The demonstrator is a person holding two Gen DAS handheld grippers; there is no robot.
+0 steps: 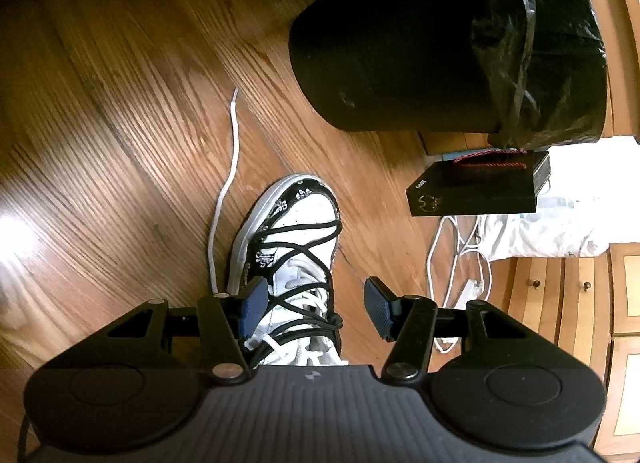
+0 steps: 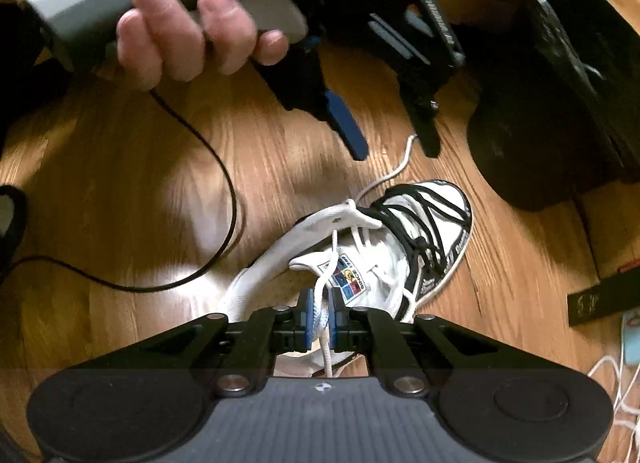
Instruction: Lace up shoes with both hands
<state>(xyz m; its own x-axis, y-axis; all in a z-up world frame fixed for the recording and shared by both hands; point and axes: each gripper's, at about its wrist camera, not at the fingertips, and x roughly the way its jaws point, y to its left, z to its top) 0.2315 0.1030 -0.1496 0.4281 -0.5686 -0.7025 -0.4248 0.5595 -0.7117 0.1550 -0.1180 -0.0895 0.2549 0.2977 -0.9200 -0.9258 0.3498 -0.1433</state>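
Note:
A black-and-white sneaker [image 1: 298, 223] lies on the wood floor, criss-crossed by a black cord. One white lace end [image 1: 230, 167] trails away over the floor at its left. My left gripper [image 1: 316, 309] hovers open above the shoe's laced part, with nothing pressed between its blue pads [image 1: 254, 309]. In the right wrist view the sneaker [image 2: 404, 239] lies on its side with its tongue up. My right gripper [image 2: 321, 317] is shut on the other white lace [image 2: 320, 295], which rises from the eyelets. A hand [image 2: 172, 35] holds the left gripper [image 2: 388, 139] above the toe.
A black bin with a black liner [image 1: 400, 43] stands just beyond the shoe. A black gift bag with a red handle [image 1: 476, 187] lies at the right, near white cables [image 1: 452, 263] and a wooden cabinet [image 1: 580, 291]. A black cable [image 2: 224, 191] loops over the floor.

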